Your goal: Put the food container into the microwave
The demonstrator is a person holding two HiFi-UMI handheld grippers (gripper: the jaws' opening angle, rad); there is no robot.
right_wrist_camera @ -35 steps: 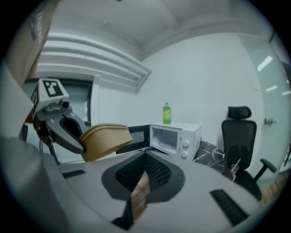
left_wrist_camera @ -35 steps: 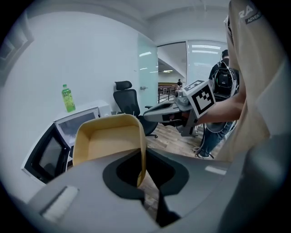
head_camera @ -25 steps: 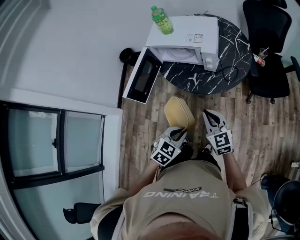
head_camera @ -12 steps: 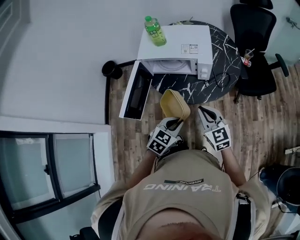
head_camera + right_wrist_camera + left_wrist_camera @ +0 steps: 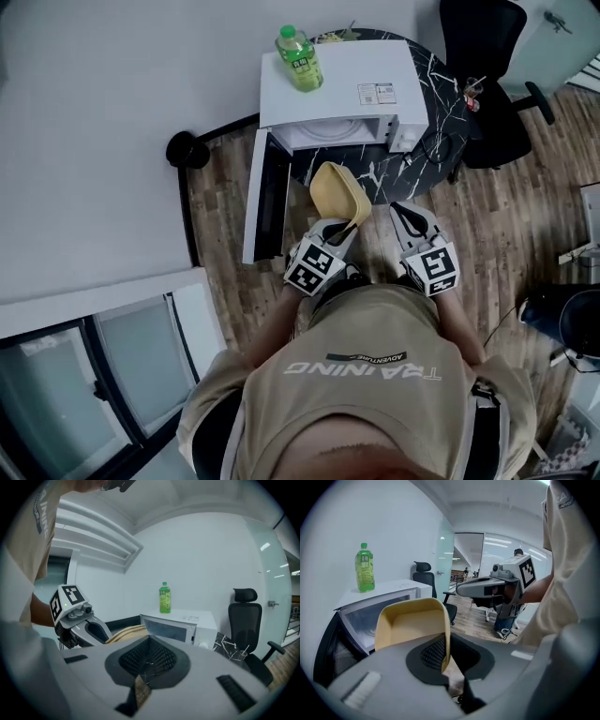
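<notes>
The yellow food container hangs in front of the open white microwave, with my left gripper shut on its near rim. In the left gripper view the container stands upright between the jaws, its hollow facing me. The microwave's cavity is open and its door swings out to the left. My right gripper is shut with nothing in it, just right of the container. From the right gripper view the microwave lies ahead and the container's edge shows at left.
A green bottle stands on the microwave's top. The microwave sits on a black marble round table. A black office chair is at the back right. A white wall runs along the left. A dark bin is at right.
I have walked closer to the microwave, carrying the container forward in the left gripper. The right gripper has moved along beside it.
</notes>
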